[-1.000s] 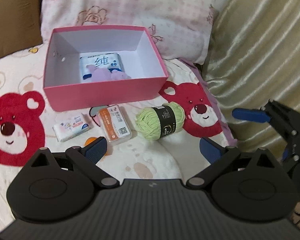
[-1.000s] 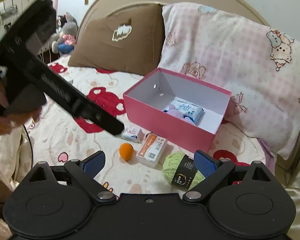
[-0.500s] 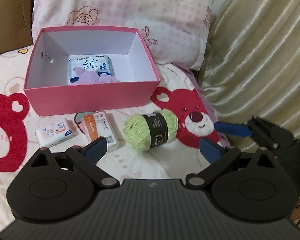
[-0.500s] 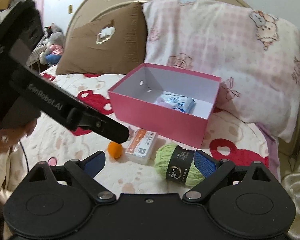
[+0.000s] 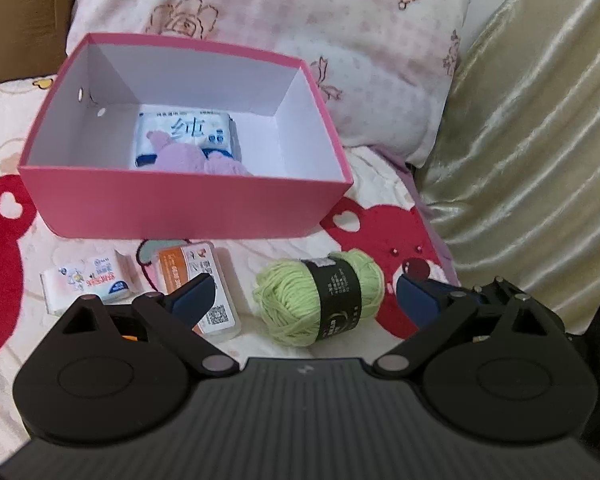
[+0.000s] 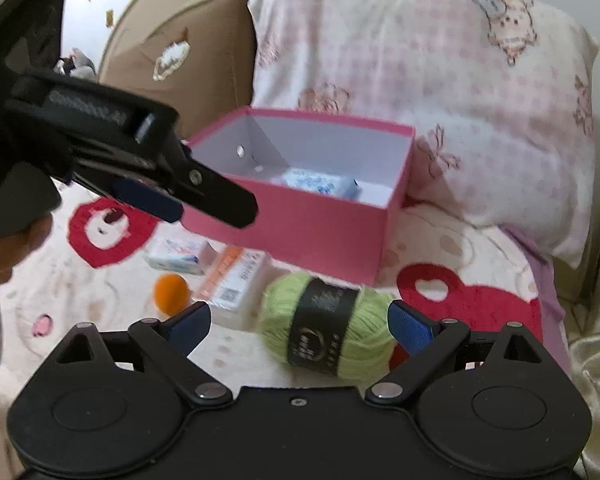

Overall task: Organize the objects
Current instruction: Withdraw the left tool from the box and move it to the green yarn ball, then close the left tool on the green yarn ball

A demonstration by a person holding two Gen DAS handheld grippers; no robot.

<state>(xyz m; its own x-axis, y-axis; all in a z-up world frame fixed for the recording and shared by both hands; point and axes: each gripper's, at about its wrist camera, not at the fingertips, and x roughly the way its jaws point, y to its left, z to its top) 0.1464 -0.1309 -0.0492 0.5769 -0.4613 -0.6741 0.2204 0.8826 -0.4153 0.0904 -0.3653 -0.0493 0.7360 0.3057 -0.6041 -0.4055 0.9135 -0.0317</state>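
A green yarn ball (image 6: 328, 328) with a black band lies on the bedspread in front of a pink box (image 6: 300, 224). My right gripper (image 6: 300, 324) is open, its blue pads either side of the yarn and just short of it. My left gripper (image 5: 304, 298) is open too and hovers low over the yarn (image 5: 320, 296); from the right wrist it shows at the upper left (image 6: 204, 208). The box (image 5: 180, 208) holds a tissue pack (image 5: 186, 136) and a purple plush (image 5: 196, 158).
In front of the box lie a small tissue packet (image 5: 86, 284), an orange-and-white case (image 5: 198, 276) and an orange ball (image 6: 172, 288). A pink pillow (image 5: 300, 32) stands behind, a brown one (image 6: 180, 60) to the left, and shiny beige fabric (image 5: 532, 140) on the right.
Both grippers have come closer to the yarn. The right gripper has dropped so that its pads flank the ball. The left gripper has moved forward and to the right.
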